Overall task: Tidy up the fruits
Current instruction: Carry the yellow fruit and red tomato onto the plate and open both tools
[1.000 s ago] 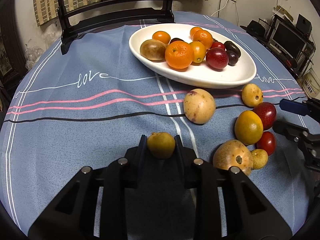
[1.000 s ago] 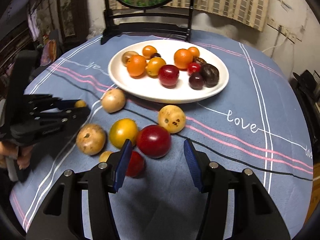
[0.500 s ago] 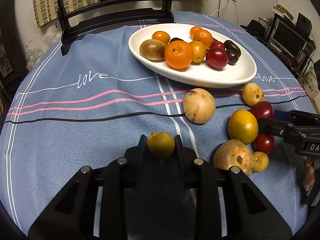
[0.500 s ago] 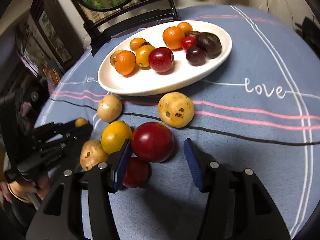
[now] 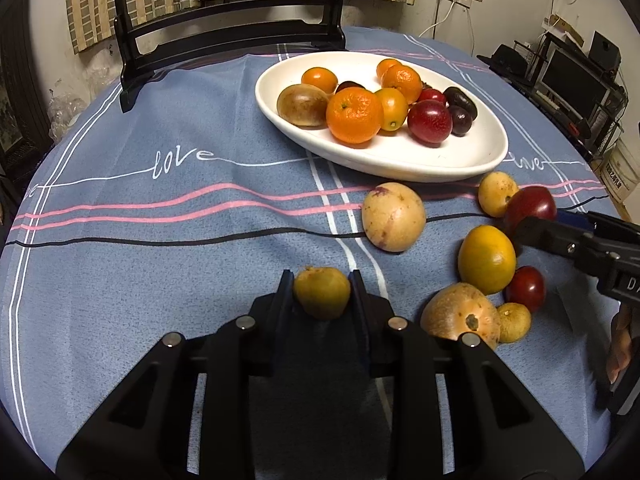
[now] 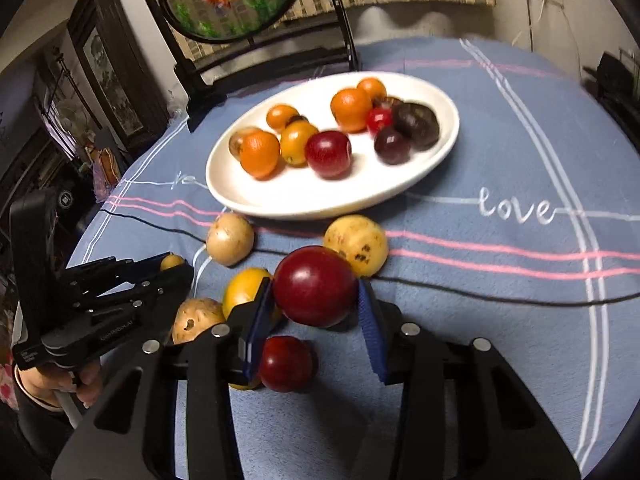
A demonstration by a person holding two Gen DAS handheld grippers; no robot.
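Observation:
My left gripper (image 5: 320,280) is shut on a small yellow fruit (image 5: 322,298) just above the blue tablecloth. It also shows at the left of the right wrist view as the left gripper (image 6: 176,270) with the small yellow fruit (image 6: 171,261) at its tips. My right gripper (image 6: 316,300) has a large dark red fruit (image 6: 316,286) between its blue pads. Its jaws are closing and both pads touch the fruit's sides. A white oval plate (image 5: 400,168) beyond holds several oranges, red and dark purple fruits.
Loose fruits lie on the cloth near the plate: a pale round one (image 5: 394,216), a yellow one (image 5: 486,260), a small red one (image 5: 526,288), a tan one (image 5: 460,312), a spotted yellow one (image 5: 496,194). A dark chair (image 5: 224,36) stands behind the table.
The right gripper slid in around the large red fruit, rolled a little, and its jaws narrowed onto it. The left gripper stayed still with the yellow fruit.

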